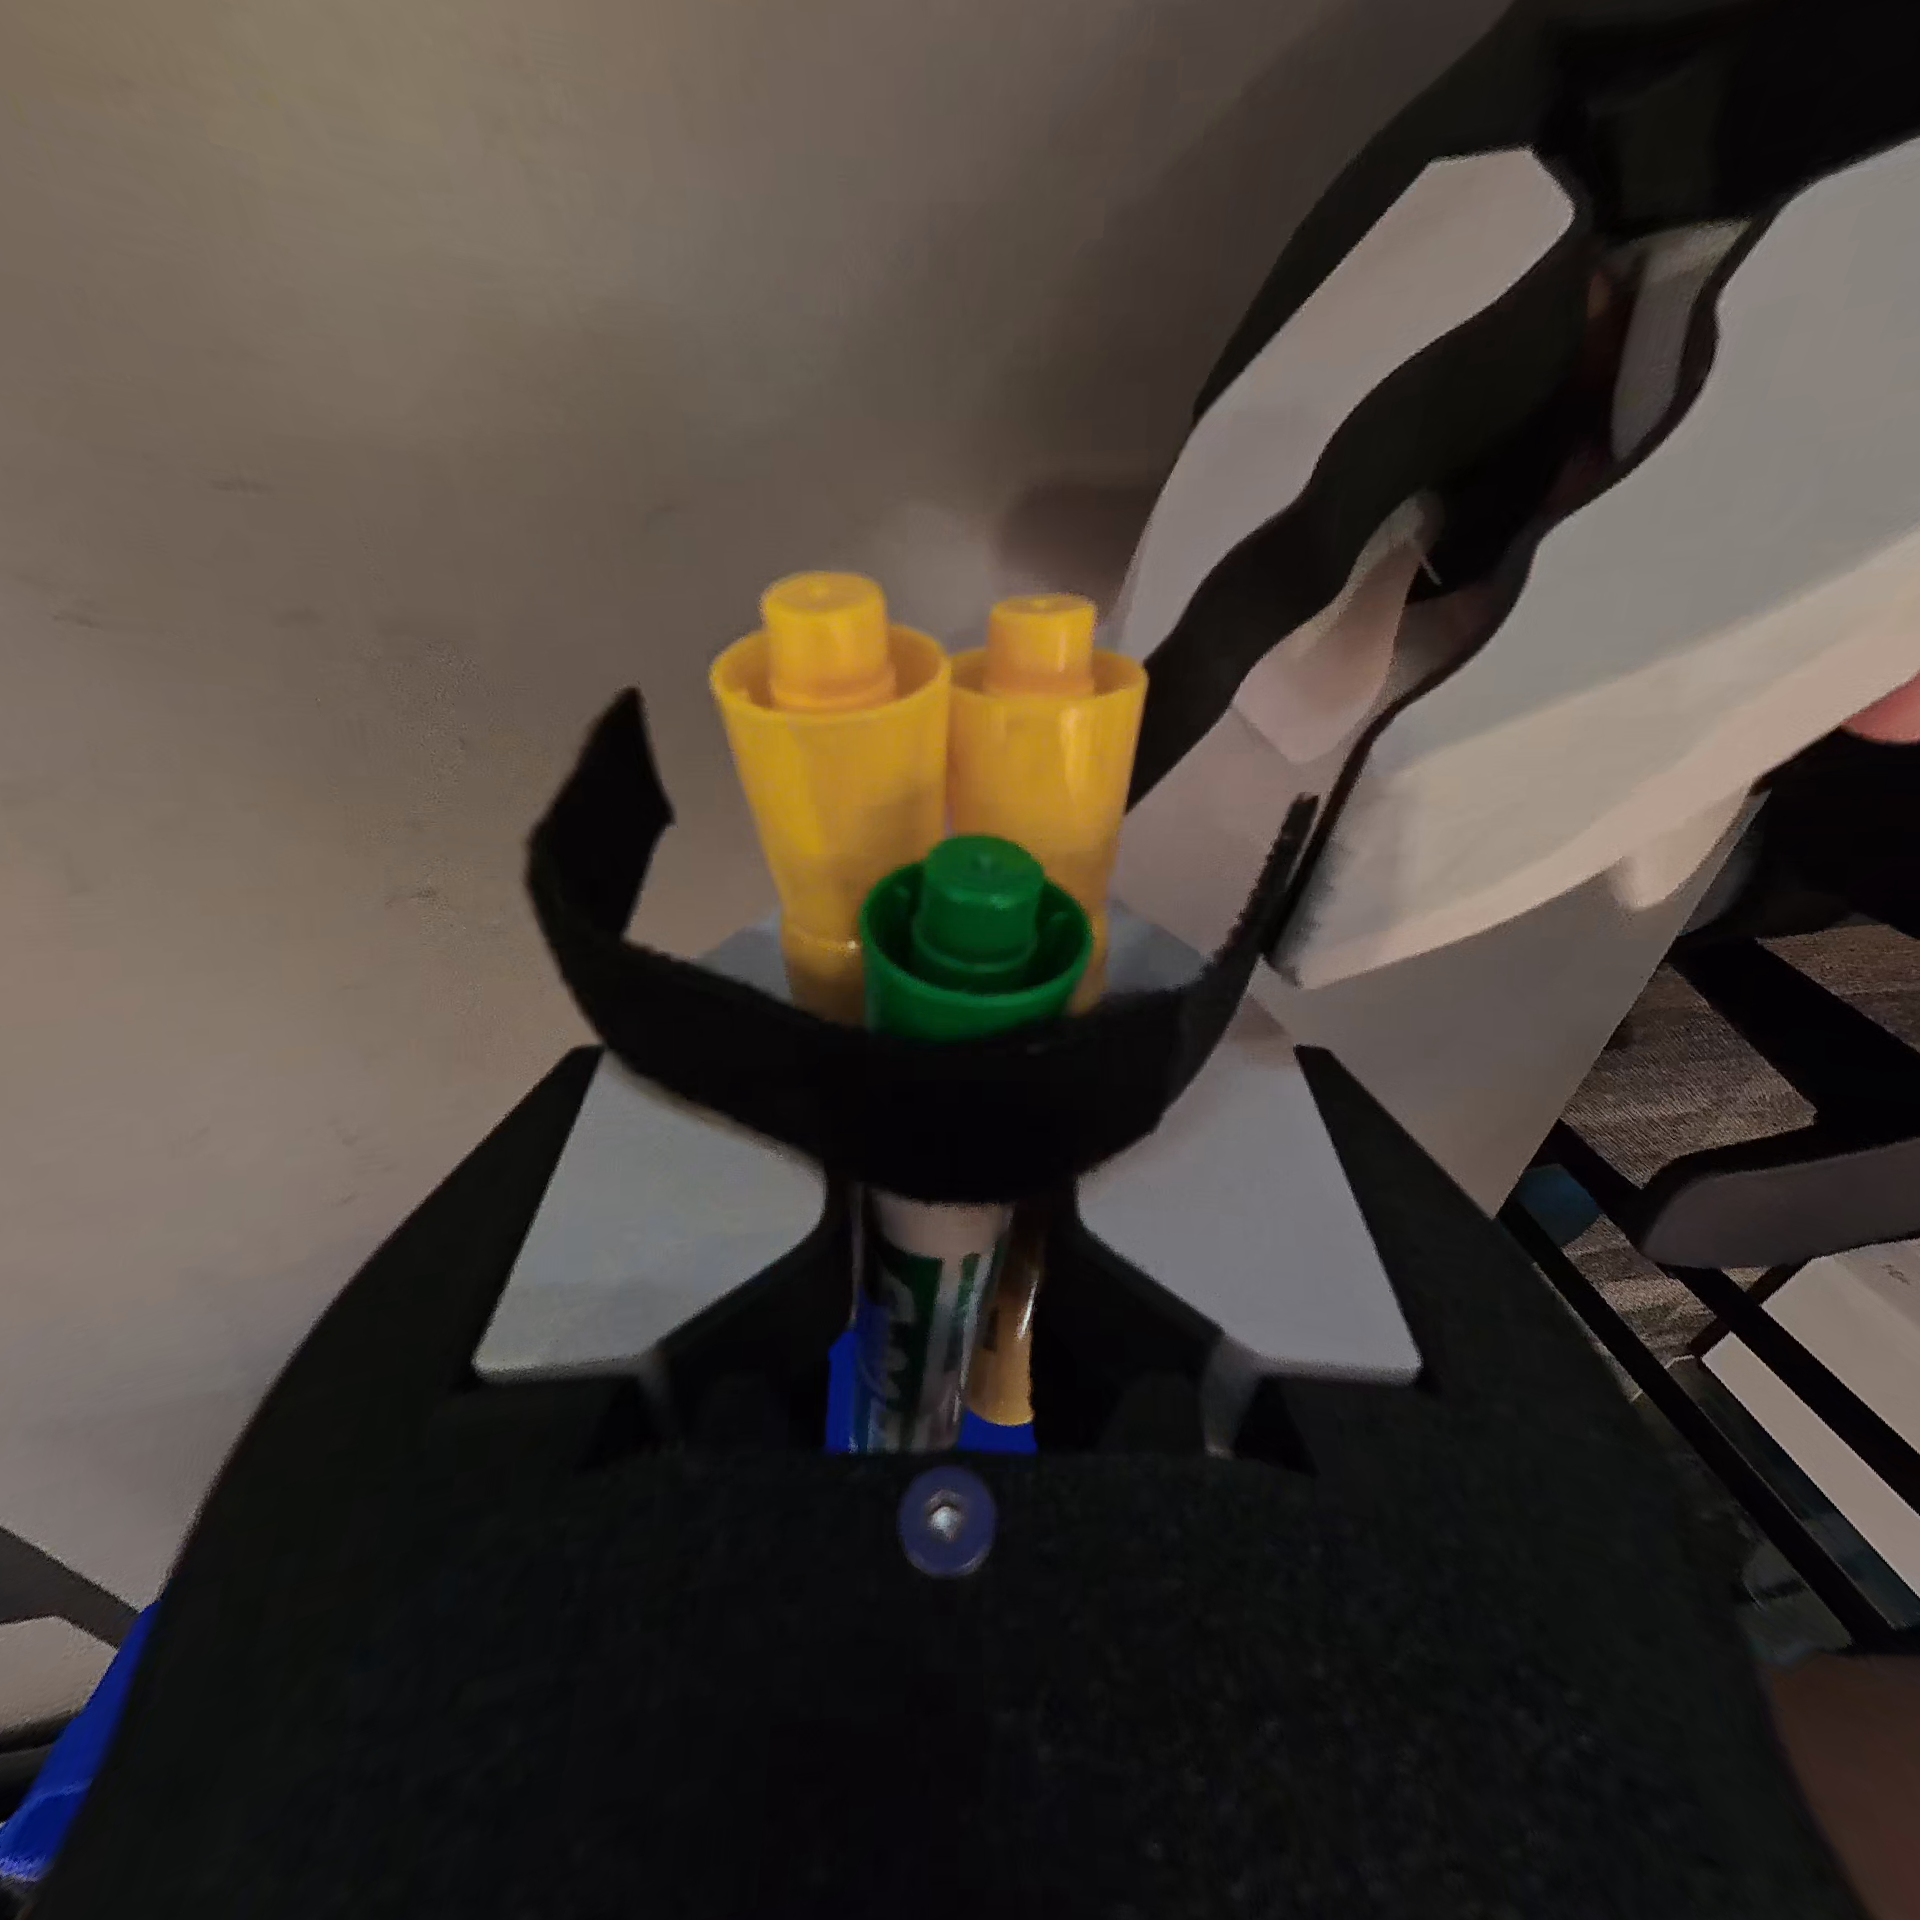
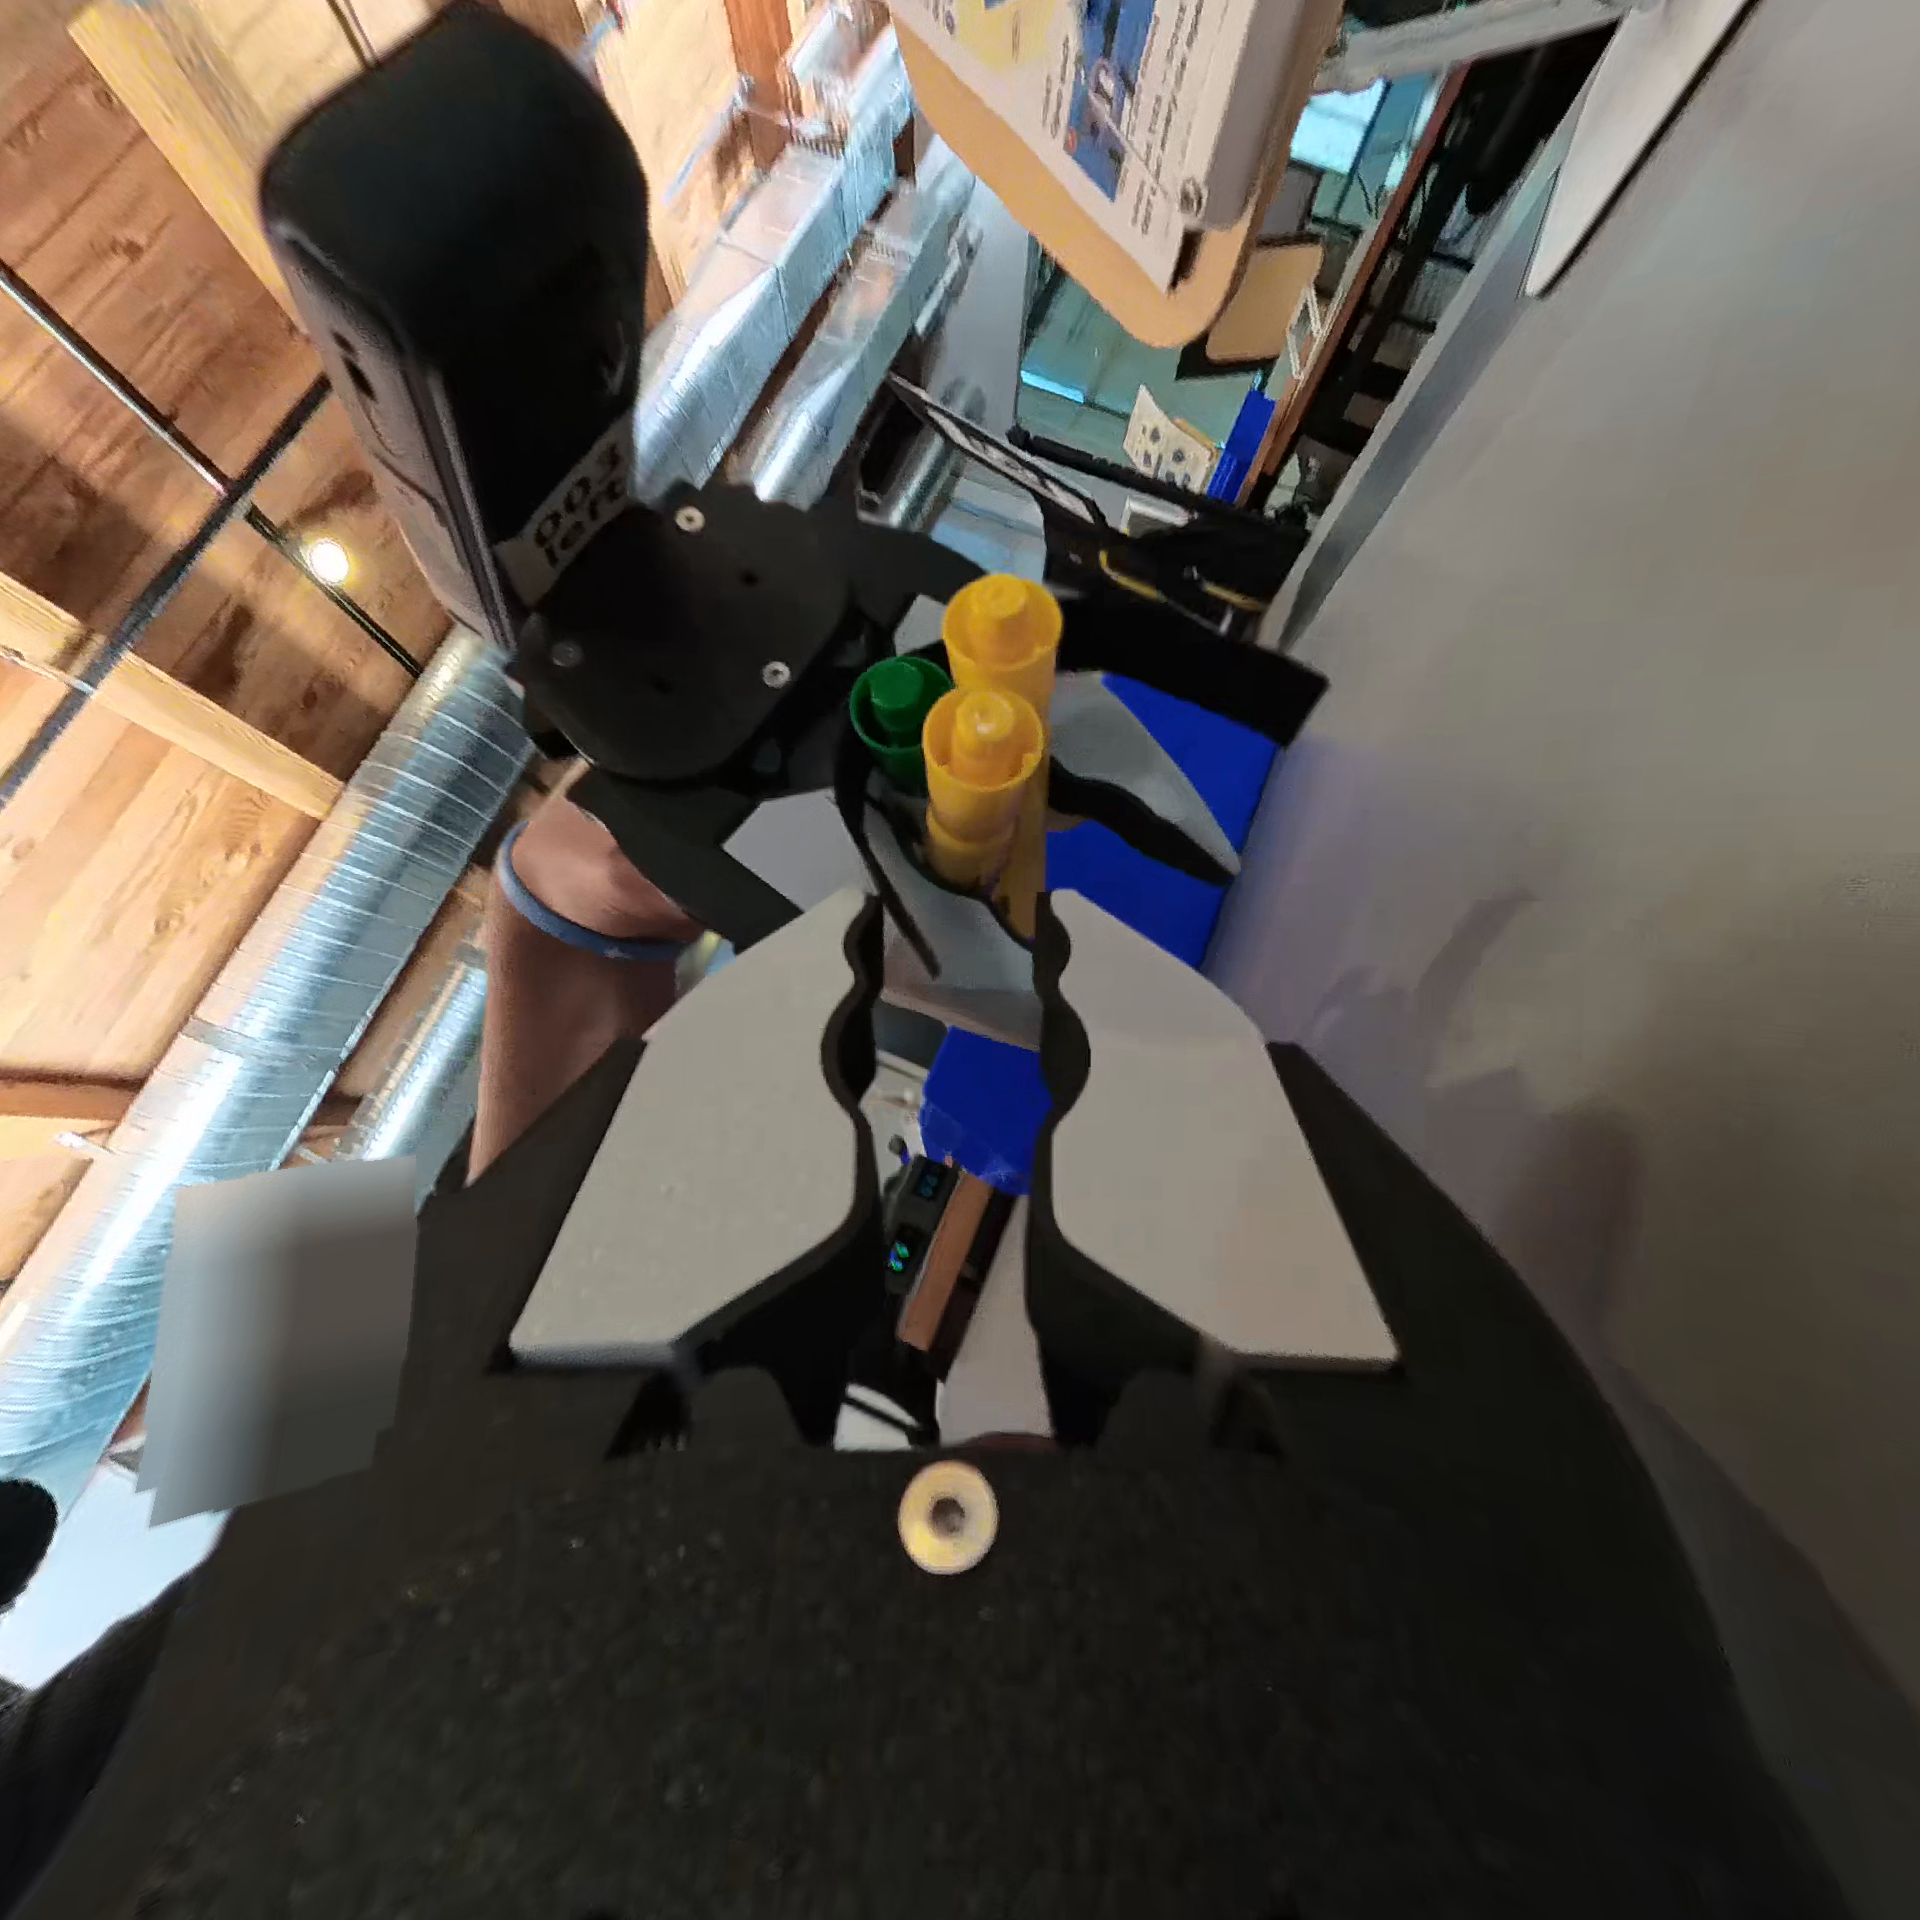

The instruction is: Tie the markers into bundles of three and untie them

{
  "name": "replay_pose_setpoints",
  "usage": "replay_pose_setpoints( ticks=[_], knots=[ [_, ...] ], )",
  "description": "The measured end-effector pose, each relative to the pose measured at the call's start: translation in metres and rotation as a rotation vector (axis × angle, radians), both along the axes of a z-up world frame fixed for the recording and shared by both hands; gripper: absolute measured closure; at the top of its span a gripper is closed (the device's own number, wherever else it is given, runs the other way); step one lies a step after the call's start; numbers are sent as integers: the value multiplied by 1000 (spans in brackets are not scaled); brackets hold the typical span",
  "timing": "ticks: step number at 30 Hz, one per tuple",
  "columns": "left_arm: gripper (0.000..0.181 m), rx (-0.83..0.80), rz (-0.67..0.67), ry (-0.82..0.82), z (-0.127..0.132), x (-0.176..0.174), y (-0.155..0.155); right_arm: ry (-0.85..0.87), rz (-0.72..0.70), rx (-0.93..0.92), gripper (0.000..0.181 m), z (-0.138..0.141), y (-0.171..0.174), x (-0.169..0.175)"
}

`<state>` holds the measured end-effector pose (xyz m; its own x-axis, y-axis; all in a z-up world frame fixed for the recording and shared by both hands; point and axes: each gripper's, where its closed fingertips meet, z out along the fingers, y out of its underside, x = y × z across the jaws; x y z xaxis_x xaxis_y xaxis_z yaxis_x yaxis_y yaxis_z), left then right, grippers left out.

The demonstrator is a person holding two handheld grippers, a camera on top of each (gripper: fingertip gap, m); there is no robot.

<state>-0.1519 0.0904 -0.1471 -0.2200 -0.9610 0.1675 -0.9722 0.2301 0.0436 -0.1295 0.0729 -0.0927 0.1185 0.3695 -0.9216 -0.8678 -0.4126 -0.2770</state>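
My left gripper (image 1: 951, 1174) is shut on three markers held pointing away from it: two yellow markers (image 1: 831, 769) (image 1: 1039, 769) and a green marker (image 1: 971, 935). A black strap (image 1: 883, 1070) loops loosely under and around them, with both ends standing free. My right gripper (image 2: 961, 935) is open just in front of the markers (image 2: 982, 769). A thin strap end (image 2: 899, 914) lies along its left finger's inner edge. In the left wrist view the right gripper (image 1: 1236, 800) reaches in from the upper right, beside the strap's right end (image 1: 1283, 852).
A plain grey wall (image 1: 416, 416) is behind the markers. A black frame and a chair part (image 1: 1766, 1195) are at lower right. The right wrist view shows the left gripper's black body (image 2: 665, 644), a person's arm with a blue wristband (image 2: 582, 925), silver ducting (image 2: 260, 1039) and a cardboard box (image 2: 1091, 156). Tip to tip, the grippers are about 6 centimeters apart.
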Motion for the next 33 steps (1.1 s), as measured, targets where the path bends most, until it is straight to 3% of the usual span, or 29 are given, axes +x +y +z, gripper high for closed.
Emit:
replay_pose_setpoints(
  ticks=[3,5,6,14,16,18,21,24,28,33],
  knots=[
    [140,0,-2,-11,-1,2,0,-16,53,-31,157,-9,-4,-3],
    [141,0,-1,-21,0,3,0,5,83,9,179,-5,-9,-3],
    [141,-1,-1,-23,0,4,-1,14,85,16,181,-4,-11,-2],
    [141,8,-3,-14,-1,-1,1,-110,169,27,181,-7,-30,1],
    [141,10,-1,-18,-1,-2,1,-280,157,99,174,1,-31,14],
    [141,13,0,-21,-2,-3,0,-539,114,246,155,18,-27,26],
    [141,18,-13,-20,-5,-4,-5,-924,116,454,145,26,-16,30],
    [141,27,-43,-22,-7,-4,-13,-1057,279,584,138,22,-17,17],
    [141,32,-54,-41,-6,-1,-21,-1134,241,616,139,21,-8,21],
    [141,44,-67,-32,-6,2,-24,-1136,293,621,145,20,-10,11]
  ],
)
